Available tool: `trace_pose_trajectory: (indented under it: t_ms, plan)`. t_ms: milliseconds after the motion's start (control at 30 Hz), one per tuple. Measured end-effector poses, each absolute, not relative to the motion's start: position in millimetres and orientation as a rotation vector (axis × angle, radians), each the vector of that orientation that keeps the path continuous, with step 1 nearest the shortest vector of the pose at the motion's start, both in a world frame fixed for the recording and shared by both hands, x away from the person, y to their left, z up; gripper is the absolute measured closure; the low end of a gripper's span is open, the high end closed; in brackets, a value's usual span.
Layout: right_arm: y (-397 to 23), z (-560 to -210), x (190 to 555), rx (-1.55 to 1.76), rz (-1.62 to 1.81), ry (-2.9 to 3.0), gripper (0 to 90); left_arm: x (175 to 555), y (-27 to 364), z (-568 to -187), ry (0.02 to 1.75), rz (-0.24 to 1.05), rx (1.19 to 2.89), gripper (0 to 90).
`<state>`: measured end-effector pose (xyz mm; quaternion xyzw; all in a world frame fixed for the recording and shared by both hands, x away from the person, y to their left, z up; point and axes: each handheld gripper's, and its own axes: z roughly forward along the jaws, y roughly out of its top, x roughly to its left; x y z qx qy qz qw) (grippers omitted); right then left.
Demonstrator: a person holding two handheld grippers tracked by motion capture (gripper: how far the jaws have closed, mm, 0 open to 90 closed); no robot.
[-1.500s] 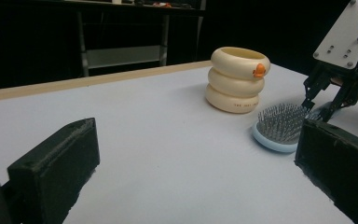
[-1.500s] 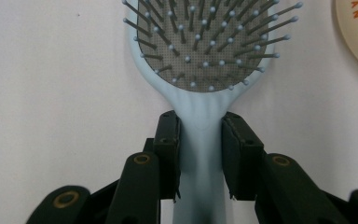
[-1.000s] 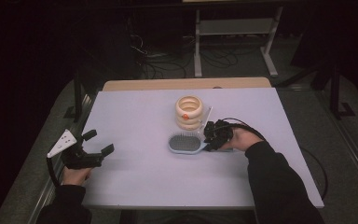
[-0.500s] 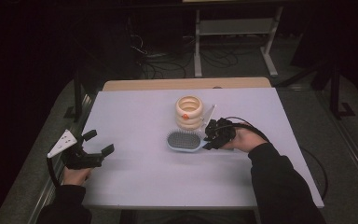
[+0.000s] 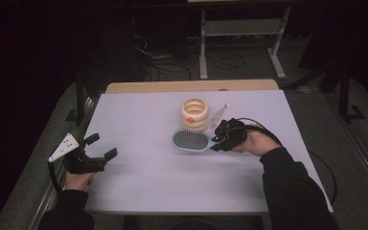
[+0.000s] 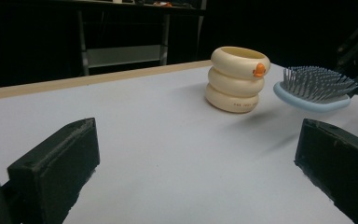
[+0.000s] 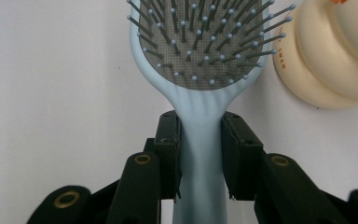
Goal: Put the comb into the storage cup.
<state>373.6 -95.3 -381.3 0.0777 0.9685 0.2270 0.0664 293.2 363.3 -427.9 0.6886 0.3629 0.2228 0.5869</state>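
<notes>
R tool (image 7: 200,154) clamps hairbrush (image 7: 200,51), bristles up

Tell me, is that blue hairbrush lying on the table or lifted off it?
Lifted. The hairbrush hangs bristles-up above the table with a shadow beneath it; the right gripper clamps its handle.

A pale blue hairbrush (image 7: 200,116) with a grey dotted pad is seen beside a cream ringed cup (image 5: 194,114) marked with an orange spot, on a white table (image 5: 139,177).

High view looks down; both claw views, low and close, share the hairbrush (image 6: 316,88).
</notes>
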Motion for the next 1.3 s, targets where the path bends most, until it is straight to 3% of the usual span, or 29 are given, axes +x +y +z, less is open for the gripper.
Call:
trace_pose_trajectory:
  t_ms: [1300]
  plan:
    - [-96, -318, 372, 0.253, 0.777, 2.803, 68.4, 298, 356, -420, 0.844, 0.459, 1.632, 0.0]
